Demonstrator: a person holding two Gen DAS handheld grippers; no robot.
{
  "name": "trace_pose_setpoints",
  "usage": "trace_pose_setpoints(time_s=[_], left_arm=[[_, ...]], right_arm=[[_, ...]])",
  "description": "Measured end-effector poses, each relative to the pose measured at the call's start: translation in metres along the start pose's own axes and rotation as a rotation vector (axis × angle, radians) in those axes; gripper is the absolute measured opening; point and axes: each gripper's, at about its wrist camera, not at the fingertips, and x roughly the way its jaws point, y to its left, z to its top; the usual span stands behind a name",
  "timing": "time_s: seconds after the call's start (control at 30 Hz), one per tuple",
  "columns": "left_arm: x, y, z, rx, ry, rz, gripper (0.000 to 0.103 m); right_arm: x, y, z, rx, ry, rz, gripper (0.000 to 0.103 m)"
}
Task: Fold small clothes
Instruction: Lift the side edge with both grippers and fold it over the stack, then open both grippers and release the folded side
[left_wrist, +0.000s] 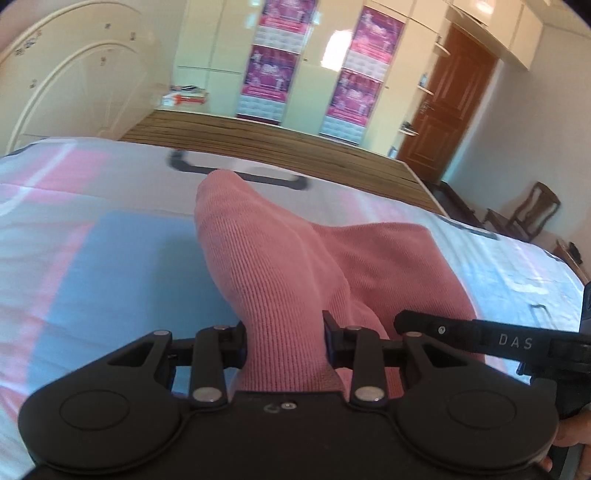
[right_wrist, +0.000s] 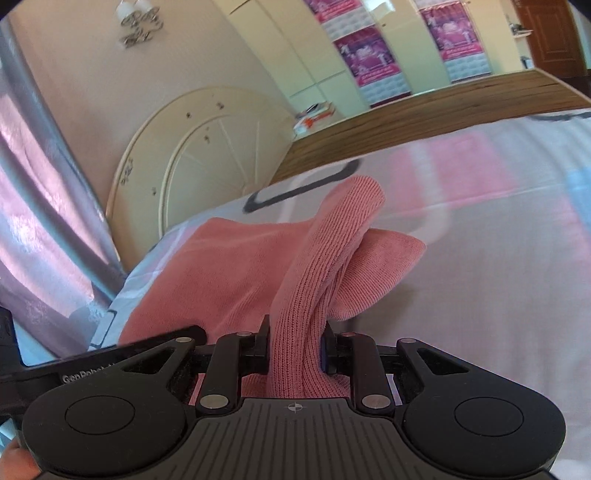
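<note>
A pink knitted garment (left_wrist: 280, 266) lies on the bed and is lifted at two spots. My left gripper (left_wrist: 286, 341) is shut on a bunched fold of it that rises ahead of the fingers. My right gripper (right_wrist: 295, 350) is shut on another fold of the same pink garment (right_wrist: 229, 266), which arches up and over between the fingers. The right gripper's finger (left_wrist: 472, 338) shows at the right edge of the left wrist view, close beside the left gripper. The fingertips of both are hidden by the cloth.
The bed sheet (left_wrist: 92, 229) is white with pink and blue blocks and dark outlines. A cream headboard (right_wrist: 192, 155) stands behind. A wooden bed edge (left_wrist: 295, 144), wardrobes with purple posters (left_wrist: 269, 70), a brown door (left_wrist: 450, 107) and a chair (left_wrist: 528, 210) lie beyond.
</note>
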Motion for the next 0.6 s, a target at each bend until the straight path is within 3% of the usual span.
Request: trace_pose_setpoints(time_s=[0.23, 0.4, 0.53, 0.6], left_arm=[[0.028, 0.070, -0.009, 0.004, 0.041, 0.040, 0.037], [0.028, 0.091, -0.024, 0.033, 0.019, 0.076, 0.073], [0.013, 0.089, -0.024, 0.032, 0.010, 0.101, 0.074], [-0.003, 0.085, -0.026, 0.068, -0.019, 0.134, 0.072]], right_arm=[[0.077, 0.019, -0.010, -0.022, 0.081, -0.053, 0.022], [0.079, -0.003, -0.017, 0.006, 0.076, -0.129, 0.025], [0.066, -0.007, -0.017, -0.004, 0.037, -0.210, 0.026], [0.054, 0.007, -0.018, -0.093, 0.007, -0.257, 0.026]])
